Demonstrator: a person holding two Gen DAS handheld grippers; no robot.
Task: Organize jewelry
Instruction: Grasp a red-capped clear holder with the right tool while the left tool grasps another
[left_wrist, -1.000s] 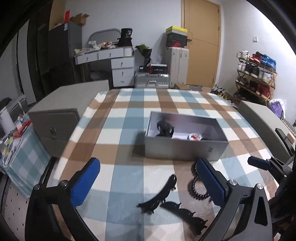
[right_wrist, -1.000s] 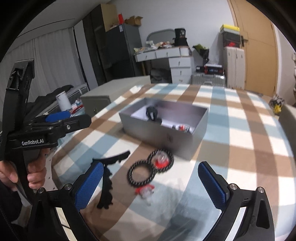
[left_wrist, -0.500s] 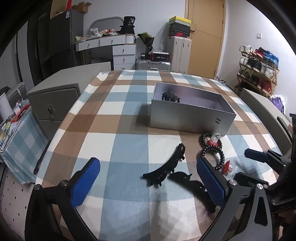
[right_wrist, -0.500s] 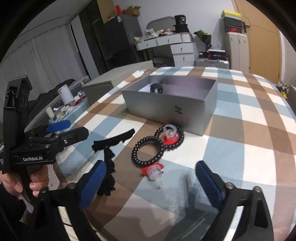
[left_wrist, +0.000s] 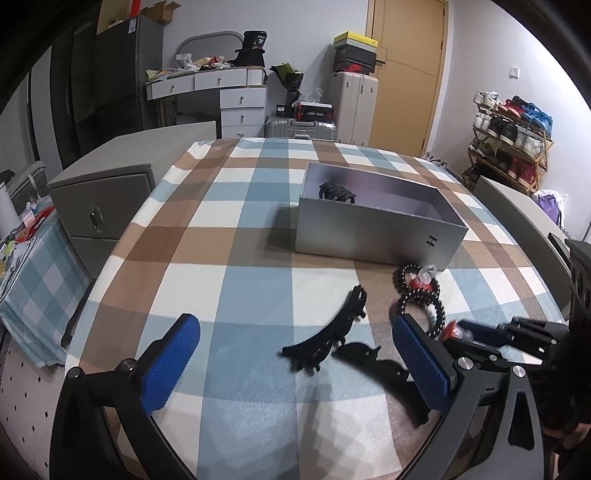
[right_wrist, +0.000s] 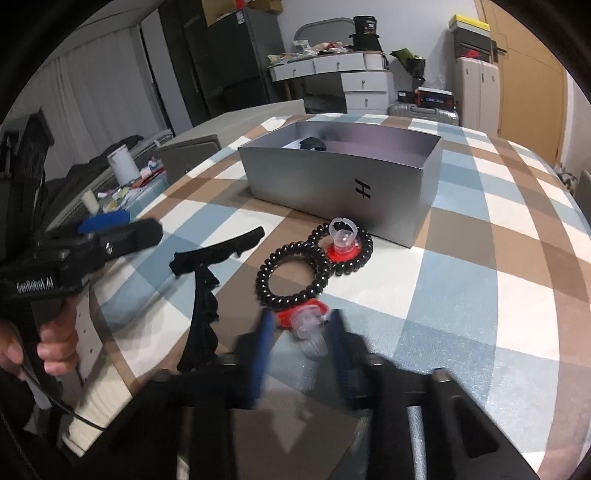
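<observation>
Our left gripper (left_wrist: 295, 363) hovered with fingers spread wide; our right gripper (right_wrist: 301, 341) sat low, fingers narrowed, motion-blurred, not fully closed.

The left half of the desk (left_wrist: 229, 258) lay bare, an open lane for the left tool (left_wrist: 295, 362), whose blue pads stood wide apart. Ahead of it, two black hair clips (left_wrist: 328, 336) blocked the middle. The right tool (right_wrist: 301, 332) had its pads narrowed around a red-and-clear ring (right_wrist: 306, 321), hemmed in front by two coiled black hair ties (right_wrist: 291, 273) that touched each other. Beyond them the grey box (right_wrist: 343, 177) walled off the far side; the checked cloth to its right was free.
</observation>
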